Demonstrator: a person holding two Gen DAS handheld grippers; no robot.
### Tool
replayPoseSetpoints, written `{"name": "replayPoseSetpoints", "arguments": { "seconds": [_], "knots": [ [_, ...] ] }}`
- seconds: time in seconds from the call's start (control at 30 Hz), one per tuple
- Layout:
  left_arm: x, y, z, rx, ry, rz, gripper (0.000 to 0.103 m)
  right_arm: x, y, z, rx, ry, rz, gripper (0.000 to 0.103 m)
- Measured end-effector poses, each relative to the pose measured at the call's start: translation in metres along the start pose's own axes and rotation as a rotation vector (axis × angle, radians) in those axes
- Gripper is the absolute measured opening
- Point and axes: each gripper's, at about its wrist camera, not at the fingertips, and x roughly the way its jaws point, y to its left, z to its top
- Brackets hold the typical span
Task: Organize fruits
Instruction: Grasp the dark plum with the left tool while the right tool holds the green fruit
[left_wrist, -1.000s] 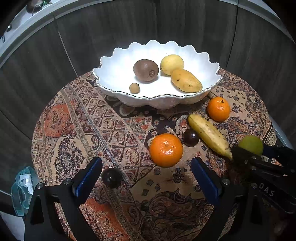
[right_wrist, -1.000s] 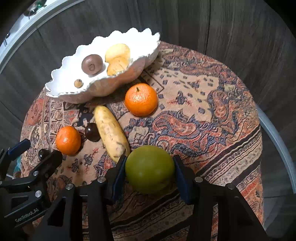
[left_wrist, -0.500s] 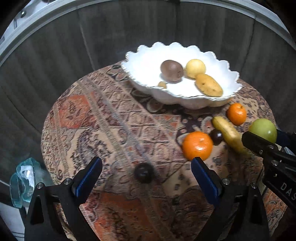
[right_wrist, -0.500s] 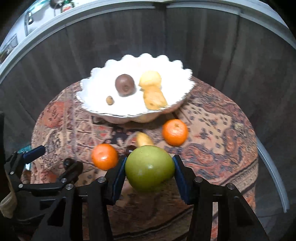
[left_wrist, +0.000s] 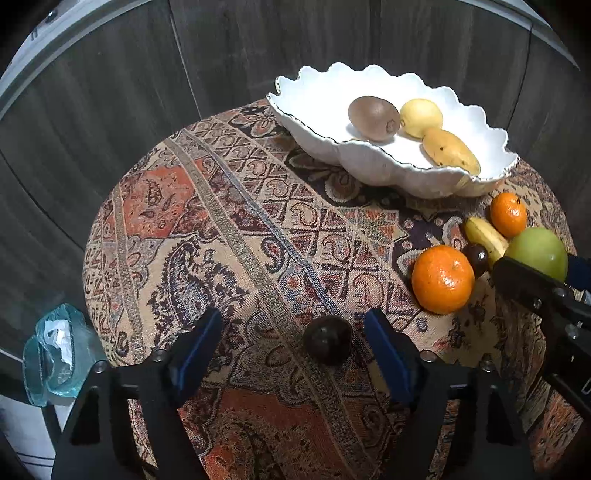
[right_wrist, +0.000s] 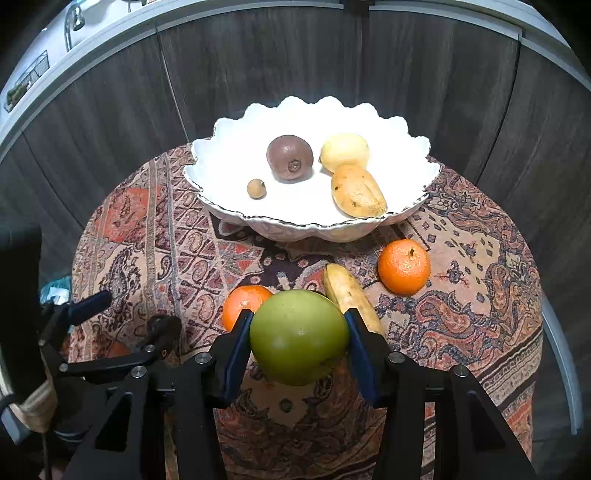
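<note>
A small dark round fruit (left_wrist: 327, 345) lies on the patterned cloth between the blue pads of my left gripper (left_wrist: 293, 345). The jaws are closing around it, and gaps still show on both sides. My right gripper (right_wrist: 296, 341) is shut on a green apple (right_wrist: 298, 334), held above the cloth in front of the white scalloped bowl (right_wrist: 229, 206). The bowl holds a kiwi (right_wrist: 289, 157), a lemon (right_wrist: 344, 151), a mango (right_wrist: 357, 192) and a tiny brown fruit (right_wrist: 256, 188). On the cloth lie two oranges (right_wrist: 404, 266) (left_wrist: 442, 279), a banana (right_wrist: 351, 295) and another dark fruit (left_wrist: 476, 258).
The round table (left_wrist: 221, 229) carries a paisley cloth and stands before dark wood panels. A blue-green glass object (left_wrist: 55, 354) sits off its left edge. In the left wrist view the right gripper (left_wrist: 539, 291) with the apple (left_wrist: 537, 251) reaches in from the right.
My left gripper has shifted left and down onto the small dark fruit, and its jaws have narrowed. My right gripper has lifted the green apple off the cloth and turned toward the bowl.
</note>
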Motion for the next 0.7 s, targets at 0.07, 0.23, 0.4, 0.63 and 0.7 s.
{"name": "replayPoseSetpoints", "arguments": {
  "seconds": [0.07, 0.23, 0.4, 0.63, 0.7],
  "knots": [
    [0.002, -0.001, 0.0, 0.008, 0.0, -0.003, 0.068, 0.002, 0.0, 0.0, 0.002, 0.005, -0.001, 0.05],
    [0.008, -0.006, -0.002, 0.026, 0.015, -0.014, 0.054, 0.005, -0.001, -0.002, 0.003, 0.015, -0.004, 0.05],
    [0.013, -0.01, -0.003, 0.039, 0.03, -0.034, 0.043, 0.007, -0.001, -0.003, 0.006, 0.021, -0.005, 0.05],
    [0.01, -0.014, -0.004, 0.052, 0.038, -0.057, 0.027, 0.006, -0.004, -0.002, 0.013, 0.018, -0.01, 0.05],
    [0.007, -0.013, -0.004, 0.051, 0.037, -0.061, 0.027, 0.004, -0.005, -0.002, 0.015, 0.015, -0.013, 0.05]
  ]
}}
